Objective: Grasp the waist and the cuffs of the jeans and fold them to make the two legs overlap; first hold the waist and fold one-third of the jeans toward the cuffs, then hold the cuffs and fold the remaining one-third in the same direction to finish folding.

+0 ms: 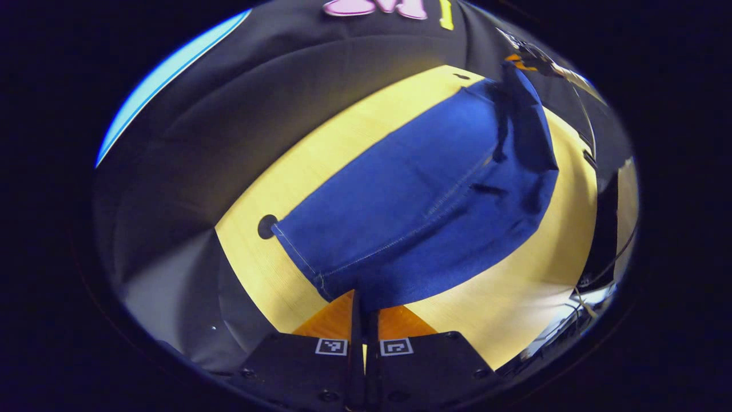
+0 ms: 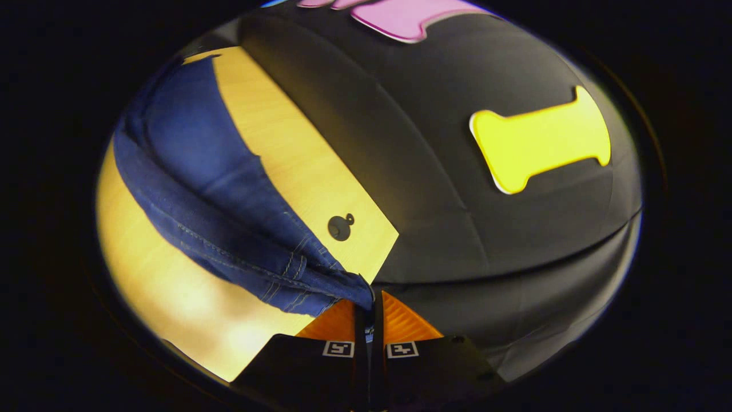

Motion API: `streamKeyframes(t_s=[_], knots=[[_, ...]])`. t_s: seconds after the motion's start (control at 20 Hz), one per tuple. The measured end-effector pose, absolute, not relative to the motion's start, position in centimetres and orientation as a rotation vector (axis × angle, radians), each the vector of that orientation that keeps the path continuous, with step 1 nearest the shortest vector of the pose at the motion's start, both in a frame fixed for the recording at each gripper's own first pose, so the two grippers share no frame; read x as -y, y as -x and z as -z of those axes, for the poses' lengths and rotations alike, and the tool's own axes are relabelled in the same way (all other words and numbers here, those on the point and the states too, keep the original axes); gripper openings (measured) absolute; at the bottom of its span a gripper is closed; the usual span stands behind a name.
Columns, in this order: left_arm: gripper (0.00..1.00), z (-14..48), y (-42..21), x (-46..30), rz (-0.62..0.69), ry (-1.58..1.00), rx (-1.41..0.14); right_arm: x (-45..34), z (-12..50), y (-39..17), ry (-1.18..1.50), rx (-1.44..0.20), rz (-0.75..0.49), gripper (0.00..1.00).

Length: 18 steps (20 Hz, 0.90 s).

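The dark blue denim jeans (image 1: pixel 423 200) lie stretched across the pale yellow wooden worktop (image 1: pixel 269 274), and both grippers have hold of them at opposite ends.

In the left gripper view, the left gripper (image 1: pixel 364 312) sits at 6 o'clock with its two fingers drawn almost together, pinching the near edge of the denim by the stitched cuff hem (image 1: pixel 297 257). From there the cloth runs up and away toward 1 o'clock, widening as it goes. At its far end, the fabric rises off the worktop to the other gripper (image 1: pixel 523 60), small and blurred near the rim. A small round black hole in the worktop (image 1: pixel 267 226) sits just beside the corner of the hem, at about 9 o'clock from the gripper.

In the right gripper view, the right gripper (image 2: pixel 369 312) is likewise at 6 o'clock, fingers pressed close on a bunched corner of the jeans (image 2: pixel 229 229) where doubled seams and a belt loop (image 2: pixel 294 264) meet. The denim hangs from that pinch and sweeps off toward 10 o'clock, sagging in a curve above the worktop (image 2: pixel 297 166). A dark round fitting in the worktop (image 2: pixel 340 227) lies near the gripper at about 11 o'clock, apart from the cloth.
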<state>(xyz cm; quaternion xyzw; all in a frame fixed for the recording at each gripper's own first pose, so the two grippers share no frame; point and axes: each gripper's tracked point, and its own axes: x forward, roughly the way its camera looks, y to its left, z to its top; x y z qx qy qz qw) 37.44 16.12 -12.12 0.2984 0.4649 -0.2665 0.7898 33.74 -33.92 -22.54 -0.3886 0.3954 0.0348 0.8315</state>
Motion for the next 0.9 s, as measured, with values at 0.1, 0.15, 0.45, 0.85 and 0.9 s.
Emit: streamKeyframes(t_s=[0.1,0.15,0.45,0.85,0.9], knots=[[0.03,10.2,-38.5,-15.7,0.515,-0.562,-1.003,34.9,23.3,-35.4,0.725,-0.876,-0.002,0.06],[0.06,9.0,-39.2,-15.3,0.480,-0.522,-0.995,35.4,24.1,-36.2,0.652,-0.905,0.045,0.06],[0.07,5.9,-42.1,-13.0,0.303,-0.495,-0.993,35.5,27.1,-38.4,0.443,-0.983,0.182,0.06],[0.98,1.3,-41.6,-10.1,0.124,-0.556,-0.810,34.0,24.2,-37.0,0.227,-0.905,0.290,0.78],[0.98,0.3,-41.0,-9.8,0.105,-0.551,-0.754,34.3,24.2,-36.0,0.192,-0.861,0.311,1.00]])
